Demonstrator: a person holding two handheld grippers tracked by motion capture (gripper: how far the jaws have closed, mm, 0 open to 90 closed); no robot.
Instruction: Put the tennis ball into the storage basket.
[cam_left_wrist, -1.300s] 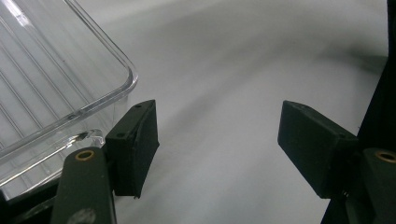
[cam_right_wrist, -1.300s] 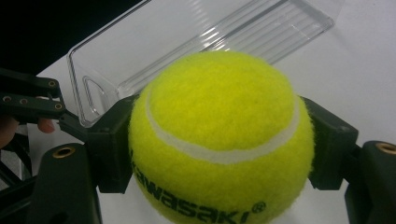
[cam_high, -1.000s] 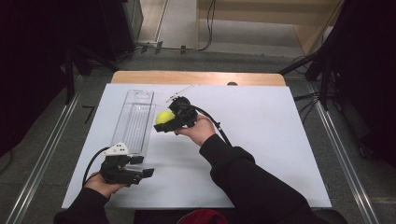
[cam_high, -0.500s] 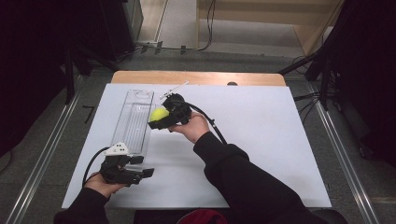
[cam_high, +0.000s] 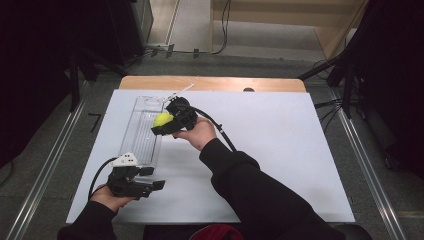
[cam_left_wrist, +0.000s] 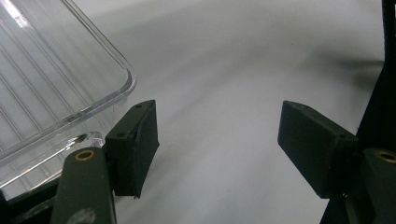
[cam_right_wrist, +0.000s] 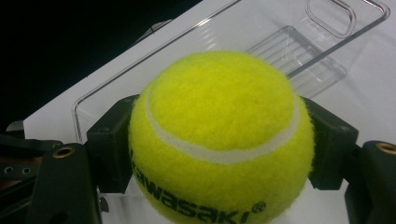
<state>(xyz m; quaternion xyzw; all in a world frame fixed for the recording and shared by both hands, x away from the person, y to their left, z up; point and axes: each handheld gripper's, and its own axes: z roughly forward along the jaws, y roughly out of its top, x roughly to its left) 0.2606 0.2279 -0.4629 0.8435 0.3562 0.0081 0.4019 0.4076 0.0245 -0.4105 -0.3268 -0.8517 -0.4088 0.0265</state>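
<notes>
Now the ball (cam_high: 162, 119) is over the tray (cam_high: 140, 145).
Over the past second the right claw (cam_high: 159, 127), clenched on the yellow ball, has carried it leftward from beside the clear tray to above its far half, so a drop into the tray looks close. The left claw (cam_high: 156, 185) rests released and empty on the counter (cam_high: 300, 150), just beside the tray's near corner.

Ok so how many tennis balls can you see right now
1. The yellow tennis ball is clamped between the right gripper's jaws, held above the clear plastic tray on the white table. None lies in the tray or elsewhere on the table.
</notes>
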